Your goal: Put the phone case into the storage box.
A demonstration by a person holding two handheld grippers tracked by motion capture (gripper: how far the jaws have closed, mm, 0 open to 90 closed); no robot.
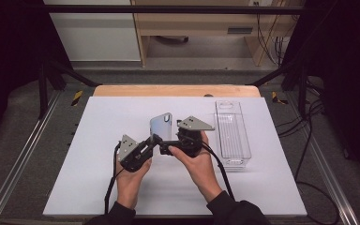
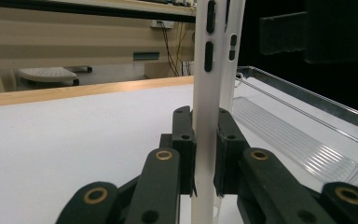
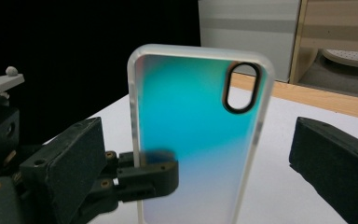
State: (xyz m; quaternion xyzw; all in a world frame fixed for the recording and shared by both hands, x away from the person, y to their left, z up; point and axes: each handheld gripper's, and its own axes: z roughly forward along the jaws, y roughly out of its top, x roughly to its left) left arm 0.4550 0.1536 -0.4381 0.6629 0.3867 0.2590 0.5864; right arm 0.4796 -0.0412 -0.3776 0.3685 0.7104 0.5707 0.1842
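Note:
A phone case point(image 1: 161, 124) with a frosted rim and an iridescent blue-green back stands upright over the white table. My left gripper point(image 1: 153, 139) is shut on its lower edge. In the left gripper view the case point(image 2: 208, 93) runs edge-on between the pads of that gripper point(image 2: 205, 149). My right gripper point(image 1: 165, 145) sits just right of the case, pointing left at it. In the right gripper view its jaws point(image 3: 199, 154) stand wide open on either side of the case point(image 3: 191, 102) without touching it. The left gripper's jaw point(image 3: 151, 176) clamps the case's bottom there.
A clear, long plastic tray point(image 1: 219, 133) lies to the right of the hands, also seen in the left gripper view point(image 2: 307, 140). The white sheet point(image 1: 98, 126) covers a wooden table. Black frame bars and cables run along the sides.

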